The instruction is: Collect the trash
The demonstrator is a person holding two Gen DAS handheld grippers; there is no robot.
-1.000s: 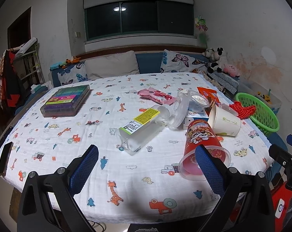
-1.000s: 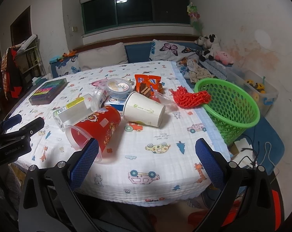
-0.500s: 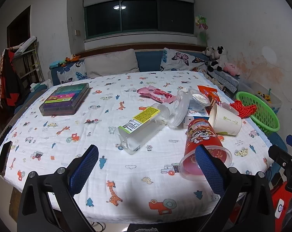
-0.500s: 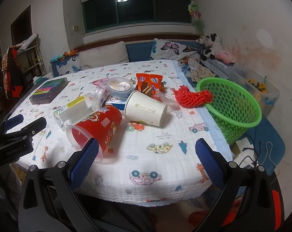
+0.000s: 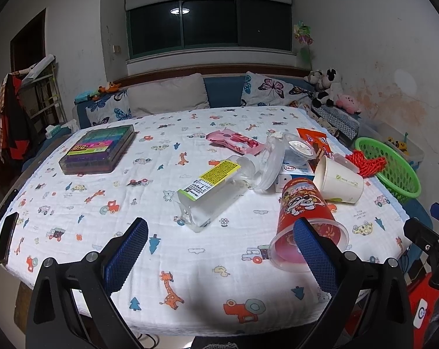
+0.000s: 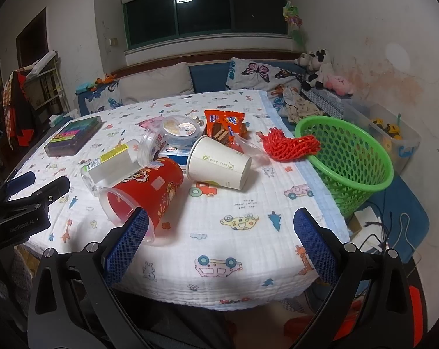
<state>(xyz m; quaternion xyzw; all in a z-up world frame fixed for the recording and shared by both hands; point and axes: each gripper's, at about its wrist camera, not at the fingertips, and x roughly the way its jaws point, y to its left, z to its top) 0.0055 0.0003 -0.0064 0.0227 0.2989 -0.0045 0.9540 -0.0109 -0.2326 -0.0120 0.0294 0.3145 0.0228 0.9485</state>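
Trash lies on a cartoon-print cloth: a clear plastic bottle (image 5: 210,189) with a yellow label, a red printed cup (image 5: 304,218) on its side, a white paper cup (image 6: 219,164) on its side, a pink wrapper (image 5: 234,141), an orange snack packet (image 6: 224,126), a clear round tub (image 6: 178,129) and a red mesh net (image 6: 289,144). A green basket (image 6: 350,160) stands at the table's right edge. My left gripper (image 5: 219,258) is open over the front edge, holding nothing. My right gripper (image 6: 219,244) is open too, near the red cup.
A dark box of coloured items (image 5: 98,149) sits at the left of the table. A phone (image 5: 7,237) lies at the left edge. Pillows and plush toys (image 5: 327,87) line the bench behind. A clear toy bin (image 6: 394,133) stands beyond the basket.
Both views have shifted slightly; the right gripper has eased a little toward the table and the cups. Nothing on the table has moved.
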